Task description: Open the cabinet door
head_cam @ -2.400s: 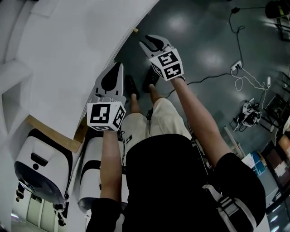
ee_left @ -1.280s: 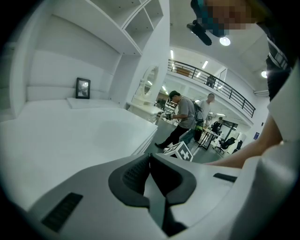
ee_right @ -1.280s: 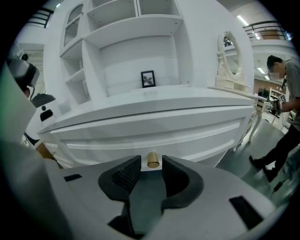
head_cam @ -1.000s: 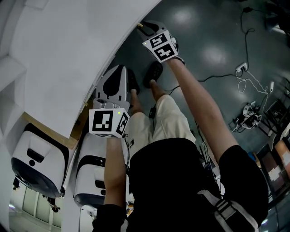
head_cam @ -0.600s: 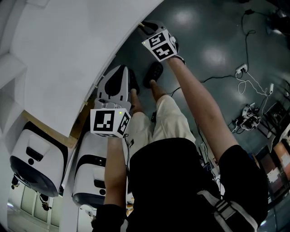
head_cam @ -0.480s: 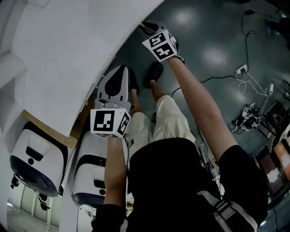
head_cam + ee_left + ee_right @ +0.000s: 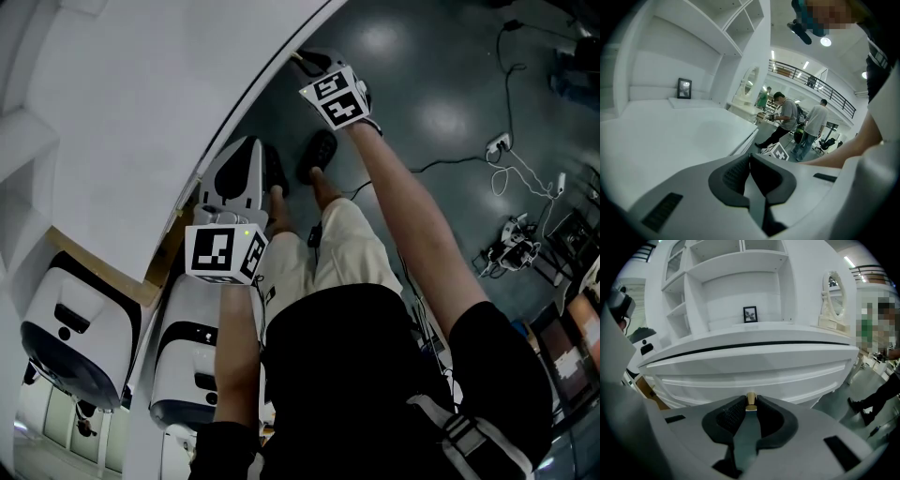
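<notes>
Low at centre frame, the knob (image 7: pixel 751 401) of the cabinet door (image 7: pixel 754 371) is clamped by the right gripper (image 7: pixel 750 399), its jaws just closed further; the left gripper (image 7: pixel 749 158) is shut on nothing.

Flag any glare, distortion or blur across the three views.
Head view: bright reflections on the dark floor; the white cabinet top is washed out, with little texture. Left gripper view: heavy fisheye, black corners, a bright ceiling light, a mosaic patch up top. Right gripper view: fisheye bows the cabinet front; the brass knob is sharp.
</notes>
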The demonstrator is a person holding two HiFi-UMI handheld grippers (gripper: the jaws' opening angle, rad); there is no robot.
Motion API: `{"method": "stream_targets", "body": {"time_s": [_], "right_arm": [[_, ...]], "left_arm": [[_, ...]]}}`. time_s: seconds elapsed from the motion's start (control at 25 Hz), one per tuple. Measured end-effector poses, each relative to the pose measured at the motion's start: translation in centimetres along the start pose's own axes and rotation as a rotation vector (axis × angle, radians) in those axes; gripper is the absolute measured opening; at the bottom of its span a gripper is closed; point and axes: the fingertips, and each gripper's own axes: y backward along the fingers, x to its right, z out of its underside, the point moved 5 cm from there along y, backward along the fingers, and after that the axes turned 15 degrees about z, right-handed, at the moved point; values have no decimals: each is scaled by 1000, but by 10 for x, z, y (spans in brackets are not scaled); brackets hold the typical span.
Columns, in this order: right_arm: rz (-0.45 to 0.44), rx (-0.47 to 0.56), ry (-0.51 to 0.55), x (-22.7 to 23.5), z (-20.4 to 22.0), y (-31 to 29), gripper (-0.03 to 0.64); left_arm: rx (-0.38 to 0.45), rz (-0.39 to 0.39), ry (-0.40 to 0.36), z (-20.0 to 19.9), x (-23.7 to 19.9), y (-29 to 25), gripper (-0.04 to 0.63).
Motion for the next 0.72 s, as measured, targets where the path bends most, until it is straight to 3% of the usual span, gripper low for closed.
{"method": "stream_targets", "body": {"time_s": [0.72], "right_arm": [[28, -38, 3, 15, 45, 47, 91]], "left_arm": [[-9, 41, -44, -11, 15, 5, 25]]}}
